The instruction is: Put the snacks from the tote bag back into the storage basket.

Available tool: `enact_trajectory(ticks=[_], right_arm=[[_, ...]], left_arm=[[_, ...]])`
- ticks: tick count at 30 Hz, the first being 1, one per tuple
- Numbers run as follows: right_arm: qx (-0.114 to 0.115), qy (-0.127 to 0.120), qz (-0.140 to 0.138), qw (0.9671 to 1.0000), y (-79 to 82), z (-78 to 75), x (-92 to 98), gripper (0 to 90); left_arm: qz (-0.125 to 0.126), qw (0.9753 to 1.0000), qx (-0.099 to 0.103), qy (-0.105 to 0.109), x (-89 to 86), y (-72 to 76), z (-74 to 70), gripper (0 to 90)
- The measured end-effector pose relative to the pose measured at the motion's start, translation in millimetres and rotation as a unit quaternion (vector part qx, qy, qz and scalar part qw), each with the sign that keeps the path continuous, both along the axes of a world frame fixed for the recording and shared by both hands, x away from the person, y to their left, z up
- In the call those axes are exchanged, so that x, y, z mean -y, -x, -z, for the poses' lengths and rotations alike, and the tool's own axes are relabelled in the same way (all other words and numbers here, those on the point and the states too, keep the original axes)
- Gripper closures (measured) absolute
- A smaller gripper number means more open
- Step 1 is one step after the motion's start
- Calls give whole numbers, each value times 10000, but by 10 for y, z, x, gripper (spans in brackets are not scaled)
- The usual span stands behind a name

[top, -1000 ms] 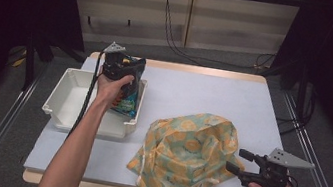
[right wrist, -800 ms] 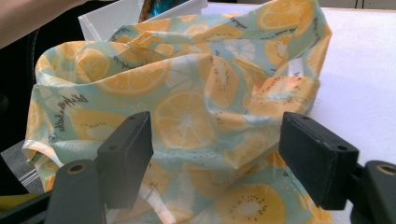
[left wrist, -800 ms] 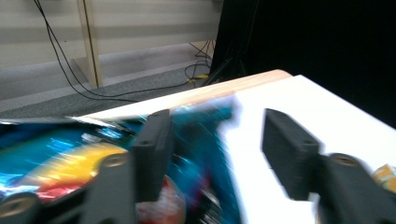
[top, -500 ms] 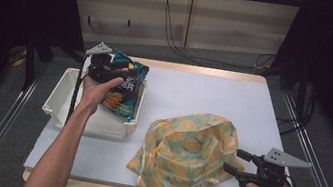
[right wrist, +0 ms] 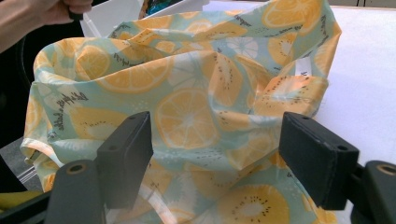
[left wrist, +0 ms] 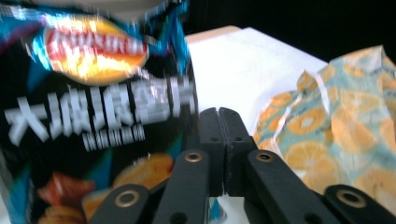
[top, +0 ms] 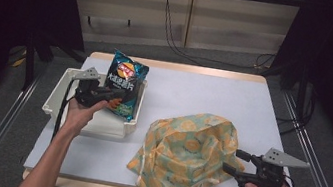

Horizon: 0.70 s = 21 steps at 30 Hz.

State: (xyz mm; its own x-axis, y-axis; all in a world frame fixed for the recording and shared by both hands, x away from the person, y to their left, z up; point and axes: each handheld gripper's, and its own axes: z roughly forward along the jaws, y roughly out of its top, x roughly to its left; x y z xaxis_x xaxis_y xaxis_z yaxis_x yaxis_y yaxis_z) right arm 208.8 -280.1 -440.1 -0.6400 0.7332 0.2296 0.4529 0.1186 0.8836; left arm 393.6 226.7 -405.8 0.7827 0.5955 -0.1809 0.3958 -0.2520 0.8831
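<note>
Chips bag [top: 125,84] is up now, standing tall over the white bin [top: 60,97] on the table [top: 195,93]. A moment ago it lay lower in the bin. My left claw [top: 114,98] is pinched tight on the bag's edge. My right claw [top: 234,161] waits wide open, holding nothing, by the fruit-print cloth bag [top: 185,152]. I think the chips go in there next.

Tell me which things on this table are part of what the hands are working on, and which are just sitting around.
In the job:
- chip bag, clamped in the left gripper
- fruit-print cloth bag, with the open right gripper at its edge
- white bin, which the chip bag is held over

Lying about:
- cables on the floor behind the table
</note>
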Motion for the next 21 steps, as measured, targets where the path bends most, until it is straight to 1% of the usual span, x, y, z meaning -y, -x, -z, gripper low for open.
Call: enact_trajectory(ticks=[1,2,3,5,6,7,8,10,11,13,14,15,16,17,18,21], right_arm=[[-12,-1,9,10000,2,-1,0,257],[-13,-3,9,10000,3,0,0,257],[-4,4,-3,10000,-1,2,0,257],[-8,3,-10,10000,-3,5,-1,257],[-14,6,-22,10000,-5,6,2,257],[-25,-13,-7,10000,-9,5,4,257],[-15,0,-18,10000,-16,7,8,257],[-14,4,-4,10000,-24,7,10,257],[-14,2,3,10000,-24,7,12,257],[-15,6,-2,10000,-21,9,13,257],[-21,3,5,10000,-20,10,12,257],[-36,4,-10,10000,-22,14,11,256],[-36,15,-21,10000,-25,17,10,256],[-38,8,-17,10000,-27,18,4,256],[-29,0,-25,10000,-30,18,-1,256],[-36,19,-36,10000,-33,18,-11,256]], left_arm=[[33,9999,-43,-101,1,12,48,900],[35,9998,-84,-172,13,25,95,900],[94,9996,-121,-221,24,34,135,900],[208,9986,-219,-435,67,57,213,900],[250,9979,-276,-521,96,64,244,900],[268,9969,-274,-688,127,70,271,900],[316,9958,-300,-801,158,70,305,900],[295,9939,-331,-1008,192,65,364,900],[322,9938,-359,-1001,196,55,392,900],[323,9928,-392,-1081,194,42,419,900],[295,9920,-432,-1149,201,36,437,900],[354,9912,-465,-1188,207,26,457,900],[388,9897,-498,-1285,220,23,478,900],[433,9890,-511,-1321,236,14,507,898],[471,9876,-540,-1395,249,9,521,898],[497,9869,-552,-1430,285,-10,564,898]])
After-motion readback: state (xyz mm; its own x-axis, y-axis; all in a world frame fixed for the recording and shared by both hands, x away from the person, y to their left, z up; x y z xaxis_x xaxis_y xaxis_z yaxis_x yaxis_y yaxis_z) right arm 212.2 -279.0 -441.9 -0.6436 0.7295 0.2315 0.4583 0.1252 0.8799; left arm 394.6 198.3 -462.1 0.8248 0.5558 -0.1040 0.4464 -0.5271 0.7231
